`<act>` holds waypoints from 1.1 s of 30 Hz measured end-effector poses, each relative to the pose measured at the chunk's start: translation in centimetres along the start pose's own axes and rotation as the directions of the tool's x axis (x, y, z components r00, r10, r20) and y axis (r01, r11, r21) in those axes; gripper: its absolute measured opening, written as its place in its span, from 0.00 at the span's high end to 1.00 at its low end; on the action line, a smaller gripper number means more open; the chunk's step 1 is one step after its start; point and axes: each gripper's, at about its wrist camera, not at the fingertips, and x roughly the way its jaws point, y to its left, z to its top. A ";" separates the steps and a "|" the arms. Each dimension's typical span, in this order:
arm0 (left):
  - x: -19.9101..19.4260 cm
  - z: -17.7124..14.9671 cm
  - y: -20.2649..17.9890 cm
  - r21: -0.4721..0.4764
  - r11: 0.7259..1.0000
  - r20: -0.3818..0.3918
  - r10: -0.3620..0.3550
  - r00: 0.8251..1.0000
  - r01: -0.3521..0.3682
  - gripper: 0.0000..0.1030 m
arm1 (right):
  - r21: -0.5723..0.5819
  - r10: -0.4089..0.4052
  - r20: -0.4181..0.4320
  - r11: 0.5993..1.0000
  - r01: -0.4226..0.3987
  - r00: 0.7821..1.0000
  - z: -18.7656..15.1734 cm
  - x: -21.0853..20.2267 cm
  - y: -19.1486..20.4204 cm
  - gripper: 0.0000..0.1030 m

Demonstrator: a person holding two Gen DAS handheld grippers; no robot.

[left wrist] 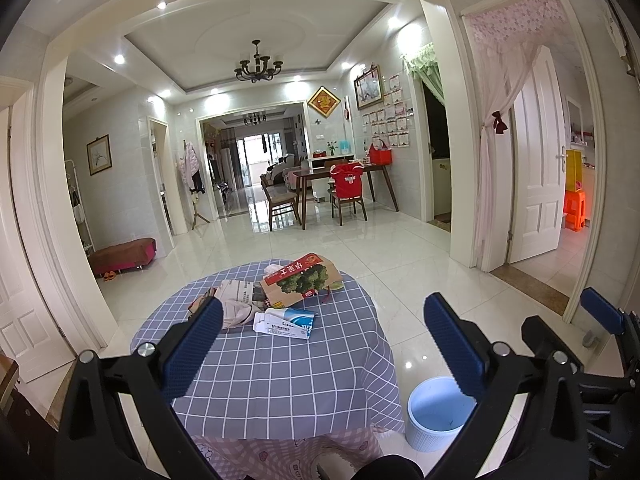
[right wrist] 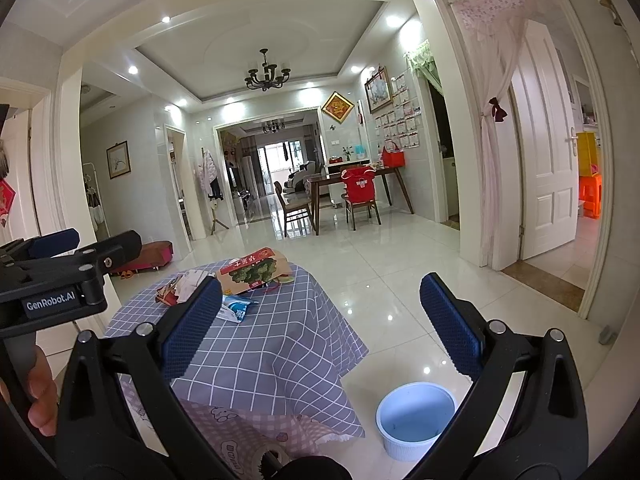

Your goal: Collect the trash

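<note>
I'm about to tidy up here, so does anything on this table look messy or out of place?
Yes. Litter is strewn across the checked tablecloth: crumpled newspaper, a flattened cardboard box and a torn blue-white packet. The bin on the floor beside it looks empty.

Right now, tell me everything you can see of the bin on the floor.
The bin is a small round pail, pale blue inside with a white ribbed outer wall, plastic by the look of it. It stands upright on the glossy tiled floor, mouth open, no lid or liner visible. It looks almost empty; a few dark specks lie on its bottom. It sits beside the hanging edge of the blue checked tablecloth, to its right, apparently not touching it.
</note>
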 end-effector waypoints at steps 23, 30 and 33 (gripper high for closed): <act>0.3 -0.3 -0.7 0.011 1.000 0.001 -0.007 1.000 0.007 0.04 | 0.000 -0.002 -0.001 1.000 0.002 1.000 0.1 0.1 0.1 0.06; 0.3 -0.4 -0.8 0.011 1.000 0.001 -0.007 1.000 0.007 0.04 | 0.001 -0.001 -0.002 1.000 0.001 1.000 0.1 0.0 0.1 0.06; 0.3 -0.3 -0.8 0.012 1.000 0.001 -0.005 1.000 0.005 0.04 | 0.001 -0.001 -0.003 1.000 0.001 1.000 0.0 0.1 0.0 0.06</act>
